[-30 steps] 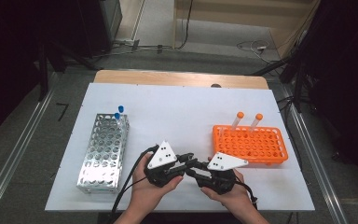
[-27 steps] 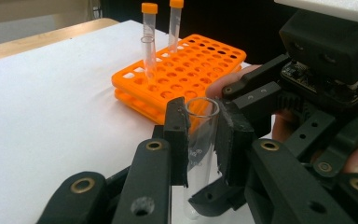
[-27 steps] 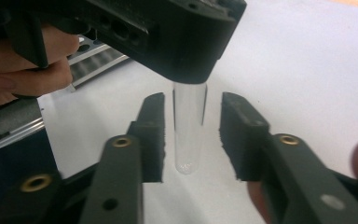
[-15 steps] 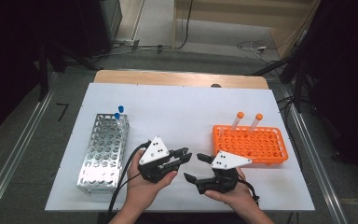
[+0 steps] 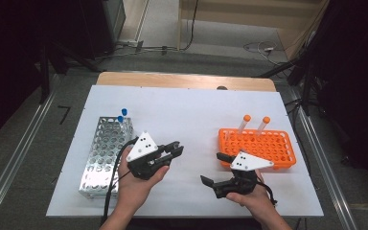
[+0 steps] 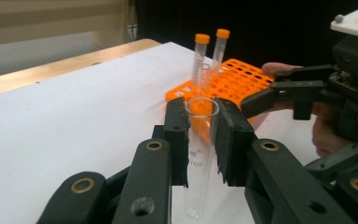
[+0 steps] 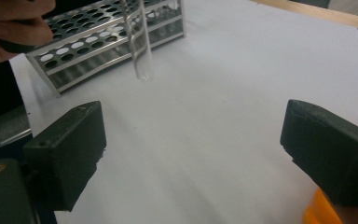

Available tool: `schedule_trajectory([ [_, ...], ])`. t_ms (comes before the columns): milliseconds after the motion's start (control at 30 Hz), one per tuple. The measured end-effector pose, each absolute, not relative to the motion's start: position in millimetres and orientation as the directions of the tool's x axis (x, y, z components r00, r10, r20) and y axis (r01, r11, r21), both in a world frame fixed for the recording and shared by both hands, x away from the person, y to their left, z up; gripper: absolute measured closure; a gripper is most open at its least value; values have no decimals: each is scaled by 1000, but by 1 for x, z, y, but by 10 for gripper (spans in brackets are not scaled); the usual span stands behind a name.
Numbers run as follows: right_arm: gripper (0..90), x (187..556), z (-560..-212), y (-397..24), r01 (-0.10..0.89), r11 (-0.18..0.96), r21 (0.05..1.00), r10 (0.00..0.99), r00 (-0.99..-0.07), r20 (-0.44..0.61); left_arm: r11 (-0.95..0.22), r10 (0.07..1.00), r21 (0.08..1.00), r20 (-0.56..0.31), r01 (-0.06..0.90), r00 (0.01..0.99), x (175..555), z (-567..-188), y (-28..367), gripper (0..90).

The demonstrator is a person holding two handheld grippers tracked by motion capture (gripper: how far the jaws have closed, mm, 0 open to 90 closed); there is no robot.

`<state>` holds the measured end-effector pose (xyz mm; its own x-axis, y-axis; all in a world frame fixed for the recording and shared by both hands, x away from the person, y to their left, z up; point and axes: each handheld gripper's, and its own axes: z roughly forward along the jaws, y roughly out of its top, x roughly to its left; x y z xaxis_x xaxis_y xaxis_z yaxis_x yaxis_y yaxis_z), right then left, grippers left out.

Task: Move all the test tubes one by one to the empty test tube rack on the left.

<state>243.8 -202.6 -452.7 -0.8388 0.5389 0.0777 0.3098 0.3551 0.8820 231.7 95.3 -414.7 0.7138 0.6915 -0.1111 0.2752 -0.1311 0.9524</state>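
Clear glass, uncapped: the test tube (image 6: 199, 158) sits pinched upright in the left gripper (image 5: 172, 149), above the white table (image 5: 191, 115). The right gripper (image 5: 214, 168) has just been opening, nothing between its jaws. Squeezed unevenly, the slick tube could tilt and slip before reaching the metal rack (image 5: 106, 149).

There are two racks on the white table: one silver metal rack (image 5: 106, 153) and one orange plastic rack (image 5: 261, 146). Two orange-capped tubes (image 5: 246, 125) stand in the orange one, two blue-capped tubes (image 5: 122, 115) in the metal one. One clear uncapped glass tube (image 6: 199, 154) is also there.
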Motion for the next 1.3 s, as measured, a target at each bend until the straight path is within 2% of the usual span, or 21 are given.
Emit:
schedule_trajectory([
  [1000, 51, 248, -456, -275, 332, 315, 889, 659, -751, 47, -54, 823, 962, -109, 268, 557, 248, -403, 172, 760],
  [1300, 51, 253, -458, -283, 343, 305, 888, 682, -730, 48, -27, 854, 963, -117, 267, 508, 252, -402, 193, 760],
])
